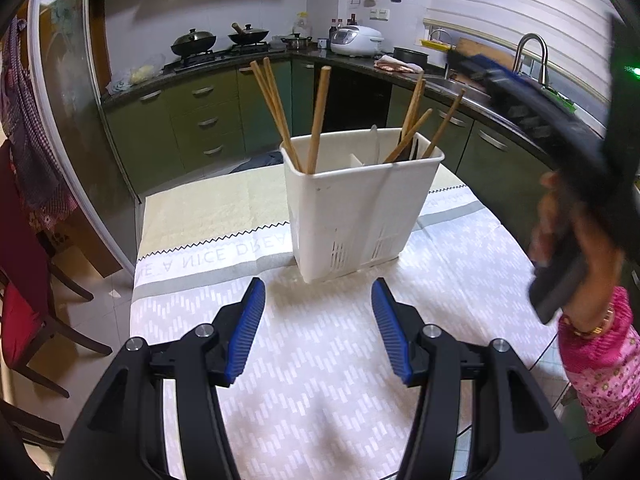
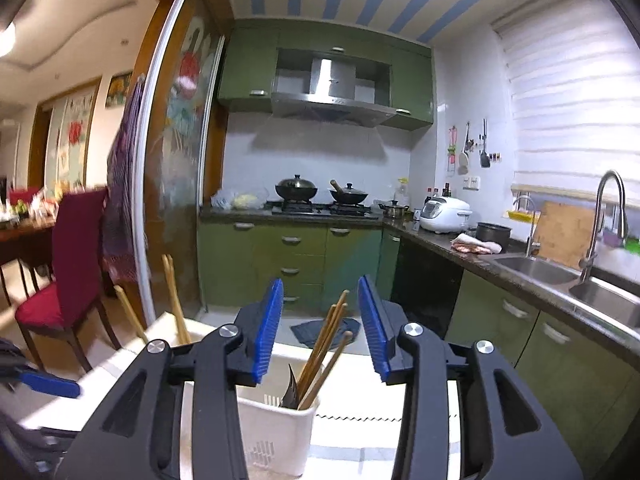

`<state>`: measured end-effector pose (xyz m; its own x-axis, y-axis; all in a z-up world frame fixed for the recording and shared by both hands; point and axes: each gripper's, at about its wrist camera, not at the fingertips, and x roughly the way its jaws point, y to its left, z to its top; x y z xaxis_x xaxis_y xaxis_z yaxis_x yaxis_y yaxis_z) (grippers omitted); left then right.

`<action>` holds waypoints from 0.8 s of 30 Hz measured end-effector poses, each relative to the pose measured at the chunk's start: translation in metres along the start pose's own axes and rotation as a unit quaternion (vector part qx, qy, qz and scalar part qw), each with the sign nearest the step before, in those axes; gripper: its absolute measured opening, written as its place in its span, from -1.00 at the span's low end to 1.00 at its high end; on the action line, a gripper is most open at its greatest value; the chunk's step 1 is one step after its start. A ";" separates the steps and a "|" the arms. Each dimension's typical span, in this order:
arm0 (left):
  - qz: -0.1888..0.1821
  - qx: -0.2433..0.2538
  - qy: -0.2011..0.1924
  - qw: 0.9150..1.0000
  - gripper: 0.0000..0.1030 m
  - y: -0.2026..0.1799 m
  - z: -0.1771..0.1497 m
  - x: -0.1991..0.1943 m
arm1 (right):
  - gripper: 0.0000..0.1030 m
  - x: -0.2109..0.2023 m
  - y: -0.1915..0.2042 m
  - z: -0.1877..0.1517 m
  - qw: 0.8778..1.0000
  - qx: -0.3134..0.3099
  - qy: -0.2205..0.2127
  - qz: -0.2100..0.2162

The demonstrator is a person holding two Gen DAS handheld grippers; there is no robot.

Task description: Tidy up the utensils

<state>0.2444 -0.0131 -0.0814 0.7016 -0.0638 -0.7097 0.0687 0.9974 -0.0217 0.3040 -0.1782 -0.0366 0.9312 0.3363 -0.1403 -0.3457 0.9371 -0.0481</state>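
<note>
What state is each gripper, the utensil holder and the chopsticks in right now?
left gripper: open, empty, low over the table.
right gripper: open, empty, above the holder.
utensil holder: upright on the tablecloth.
chopsticks: standing tilted in two of the holder's compartments.

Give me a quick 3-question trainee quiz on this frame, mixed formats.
1. True or false: the left claw is holding a chopstick.
2. Multiple choice: the white caddy stands A) in the sink B) on the tablecloth C) on the stove.
3. Fill in: the right claw is above the caddy, jaws ____.

Key: 1 false, it is open and empty. 2 B. 3 open; chopsticks stand below it, ungripped.
</note>
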 end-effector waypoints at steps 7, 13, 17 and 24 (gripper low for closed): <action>0.010 -0.015 -0.029 0.999 0.58 0.002 -0.011 -0.008 | 0.37 -0.073 -0.033 -0.012 0.998 0.039 0.027 0.036; 0.030 -0.022 -0.078 0.996 0.82 -0.004 -0.034 -0.034 | 0.83 -0.135 -0.058 -0.043 0.995 0.059 0.066 0.048; 0.034 -0.029 -0.103 0.994 0.88 -0.005 -0.057 -0.059 | 0.92 -0.177 -0.063 -0.064 0.992 0.060 0.089 0.062; 0.026 -0.051 -0.148 0.987 0.88 -0.005 -0.098 -0.116 | 0.92 -0.249 -0.053 -0.071 0.993 0.032 0.093 0.066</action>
<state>0.0930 -0.0076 -0.0674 0.8803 -0.0045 -0.4743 -0.0343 0.9967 -0.0732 0.0821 -0.3178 -0.0690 0.8393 0.4384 -0.3216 -0.4489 0.8924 0.0450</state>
